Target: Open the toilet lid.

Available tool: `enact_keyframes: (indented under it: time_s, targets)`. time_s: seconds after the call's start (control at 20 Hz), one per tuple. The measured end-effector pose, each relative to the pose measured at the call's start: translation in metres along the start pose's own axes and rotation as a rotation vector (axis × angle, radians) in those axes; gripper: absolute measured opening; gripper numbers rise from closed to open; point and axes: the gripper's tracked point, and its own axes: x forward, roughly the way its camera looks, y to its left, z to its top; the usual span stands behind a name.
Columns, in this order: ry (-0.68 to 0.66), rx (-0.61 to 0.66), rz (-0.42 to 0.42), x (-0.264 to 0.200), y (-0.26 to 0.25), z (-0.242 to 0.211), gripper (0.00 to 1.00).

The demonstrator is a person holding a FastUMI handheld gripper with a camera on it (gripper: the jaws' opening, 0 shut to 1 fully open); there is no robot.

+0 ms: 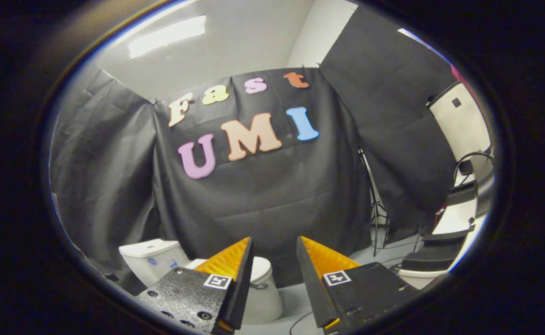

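A white toilet stands low against the black cloth wall, beyond and below my fingers. Its tank [154,263] shows to the left of the left finger. The closed lid [261,270] peeks out just behind the left finger's tip, with the bowl [263,302] under it. My gripper [275,244] is open, held well above and short of the toilet, with nothing between its fingers. Most of the lid is hidden by the left finger [226,267].
A thin black stand [374,204] with cables at its foot rises to the right of the cloth. Black steps or cases [433,253] and a white panel [461,123] sit further right. The pale floor [295,302] spreads around the toilet.
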Motion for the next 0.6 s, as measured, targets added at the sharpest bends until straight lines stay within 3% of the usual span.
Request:
enact_keyframes:
  time_s: [0.3, 0.6]
  targets:
    - [0.03, 0.175, 0.006, 0.082, 0.027, -0.002, 0.57]
    - [0.18, 0.444, -0.039, 0.142, 0.053, -0.074, 0.57]
